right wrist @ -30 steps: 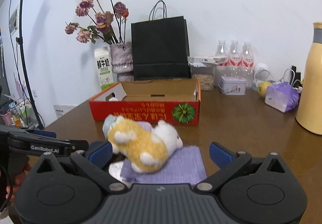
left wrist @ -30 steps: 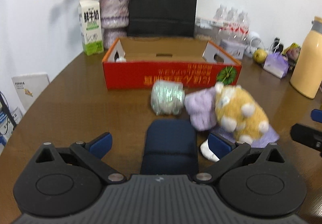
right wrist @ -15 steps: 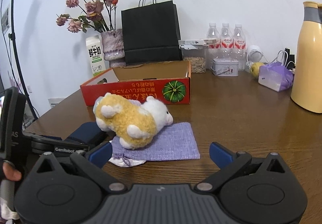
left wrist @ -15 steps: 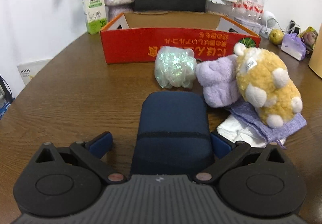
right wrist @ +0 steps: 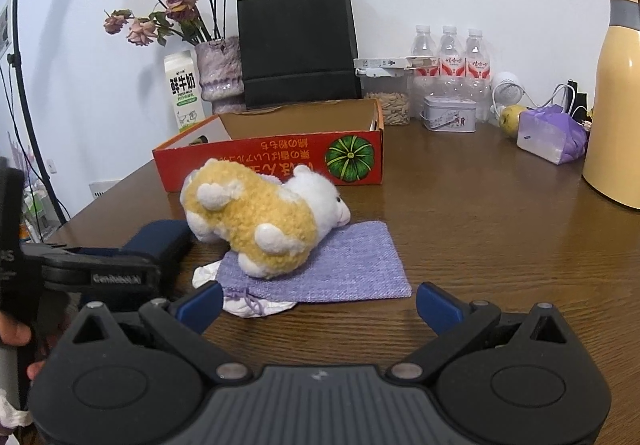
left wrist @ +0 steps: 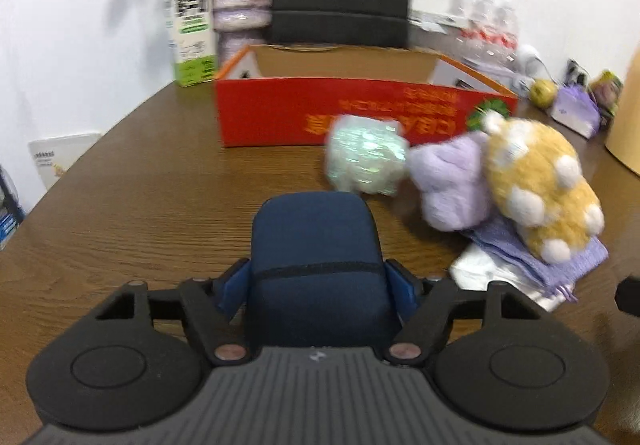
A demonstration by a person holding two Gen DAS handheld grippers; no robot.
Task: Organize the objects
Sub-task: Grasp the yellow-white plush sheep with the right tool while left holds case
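My left gripper (left wrist: pixel 316 287) is shut on a dark blue pouch (left wrist: pixel 314 245), its pads pressed on both sides; the pouch also shows in the right wrist view (right wrist: pixel 160 241). Beyond it lie a shiny pale green bundle (left wrist: pixel 366 161), a purple fluffy item (left wrist: pixel 452 181) and a yellow-and-white plush toy (left wrist: pixel 536 185), (right wrist: pixel 260 221) resting on a purple woven bag (right wrist: pixel 340 269) over white cloth (right wrist: pixel 244 305). An open red cardboard box (left wrist: pixel 340 113), (right wrist: pixel 280 157) stands behind them. My right gripper (right wrist: pixel 318 303) is open and empty in front of the purple bag.
A milk carton (right wrist: pixel 182 91), a vase of dried flowers (right wrist: pixel 220 73), a black paper bag (right wrist: pixel 298 45), water bottles (right wrist: pixel 452 53), a tin (right wrist: pixel 450 119), a purple tissue pack (right wrist: pixel 550 135) and a yellow flask (right wrist: pixel 618 101) line the back and right of the wooden table (right wrist: pixel 480 225).
My left gripper has closed onto the dark blue pouch; its pads were apart a second ago. The left view is blurred from motion. My right gripper has drawn back and stays open.
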